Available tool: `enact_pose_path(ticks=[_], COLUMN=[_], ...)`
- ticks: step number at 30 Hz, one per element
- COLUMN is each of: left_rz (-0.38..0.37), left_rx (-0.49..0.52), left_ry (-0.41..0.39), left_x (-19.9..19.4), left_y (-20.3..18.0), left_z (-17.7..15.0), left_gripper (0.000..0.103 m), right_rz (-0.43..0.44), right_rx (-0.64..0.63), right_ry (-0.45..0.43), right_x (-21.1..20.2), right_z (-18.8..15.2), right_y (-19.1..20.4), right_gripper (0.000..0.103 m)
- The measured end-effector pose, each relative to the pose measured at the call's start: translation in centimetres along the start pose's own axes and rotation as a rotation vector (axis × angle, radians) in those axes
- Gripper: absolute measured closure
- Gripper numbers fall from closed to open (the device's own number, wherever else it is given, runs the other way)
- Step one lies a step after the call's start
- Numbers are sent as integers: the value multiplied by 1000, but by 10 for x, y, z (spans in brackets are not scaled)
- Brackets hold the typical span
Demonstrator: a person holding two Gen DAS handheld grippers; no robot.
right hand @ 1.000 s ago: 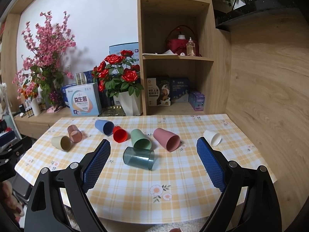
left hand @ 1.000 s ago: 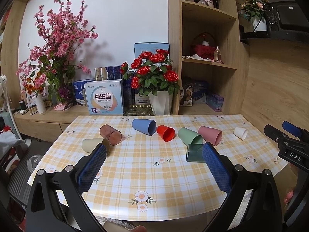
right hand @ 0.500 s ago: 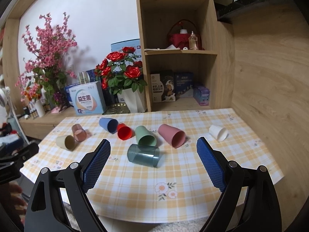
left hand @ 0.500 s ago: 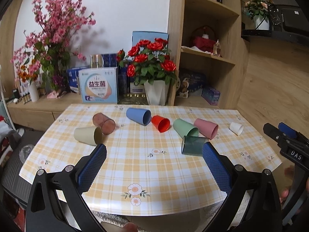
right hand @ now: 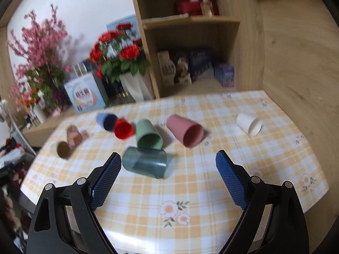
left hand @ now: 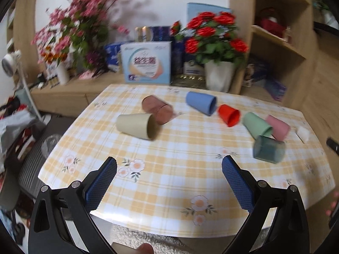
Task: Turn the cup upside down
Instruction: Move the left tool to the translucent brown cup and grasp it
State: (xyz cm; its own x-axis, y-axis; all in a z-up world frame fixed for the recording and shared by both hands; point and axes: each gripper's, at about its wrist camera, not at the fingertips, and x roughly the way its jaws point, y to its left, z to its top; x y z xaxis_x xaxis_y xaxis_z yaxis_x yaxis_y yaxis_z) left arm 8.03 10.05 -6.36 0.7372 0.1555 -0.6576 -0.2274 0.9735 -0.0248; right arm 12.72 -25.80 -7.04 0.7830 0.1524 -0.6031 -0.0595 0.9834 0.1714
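At eleven o'clock off the spread, empty right gripper [right hand: 168,163], teal cup [right hand: 145,165] lying sideways, probably next to flip; left gripper [left hand: 169,169] likewise spread, beige cup [left hand: 137,126] beyond at eleven.

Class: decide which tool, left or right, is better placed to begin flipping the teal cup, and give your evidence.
Right. The teal cup lies on its side just ahead of the open right tool, while from the left tool it sits far off to the side.
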Motion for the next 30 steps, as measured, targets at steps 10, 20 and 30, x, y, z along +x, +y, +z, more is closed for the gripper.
enact_pose_path(ticks=[10, 20, 30], left_rz=[-76, -86, -16], left_rx=[-171, -349, -504], left_ry=[151, 299, 528], left_x=[66, 188, 318], left_y=[28, 45, 80], left_z=[39, 131, 148], left_gripper=[24, 29, 29], right_rz=[-19, -6, -50], right_rx=[-27, -36, -12], right_ry=[94, 135, 187], right_x=[47, 74, 101], right_z=[-9, -3, -2], right_y=[-8, -10, -28], right_gripper=[15, 15, 15])
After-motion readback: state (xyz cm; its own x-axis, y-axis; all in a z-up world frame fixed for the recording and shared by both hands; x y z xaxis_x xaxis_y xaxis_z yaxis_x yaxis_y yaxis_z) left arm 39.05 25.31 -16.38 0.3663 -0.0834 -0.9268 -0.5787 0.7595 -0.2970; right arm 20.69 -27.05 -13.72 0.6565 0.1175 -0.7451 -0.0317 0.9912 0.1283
